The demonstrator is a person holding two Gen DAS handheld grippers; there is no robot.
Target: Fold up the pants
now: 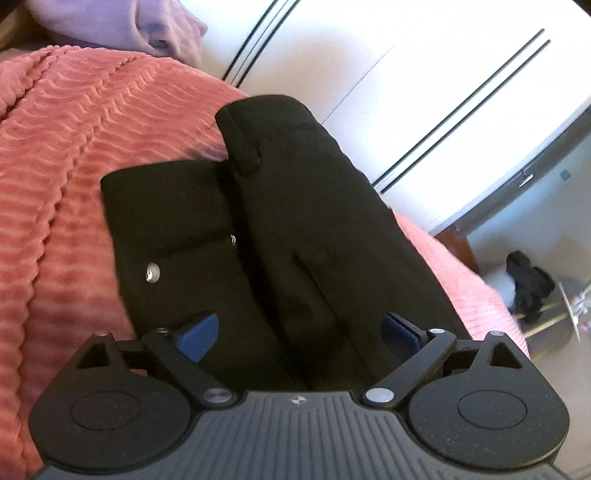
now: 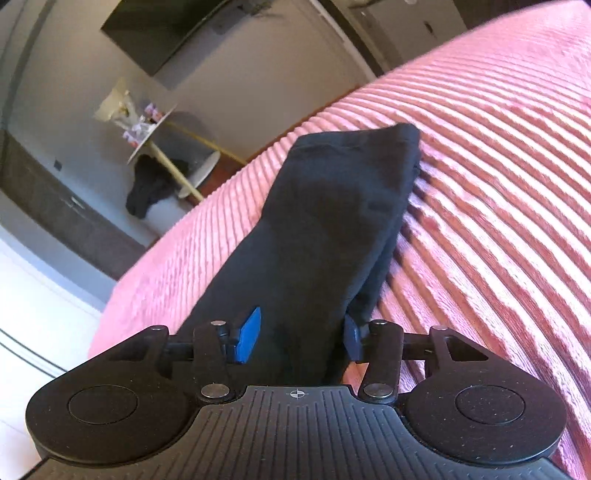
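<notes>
Black pants lie on a pink ribbed bedspread, waistband end toward me with a metal button showing. In the left wrist view one side is folded up over the other. My left gripper is open, its blue pads wide apart over the cloth. In the right wrist view the leg end of the pants stretches away across the bedspread. My right gripper has its blue pads on either side of the bunched cloth, closed on it.
A lilac garment lies at the far edge of the bed. White wardrobe doors stand beyond the bed. A small round table with a dark garment under it stands on the floor past the bed edge.
</notes>
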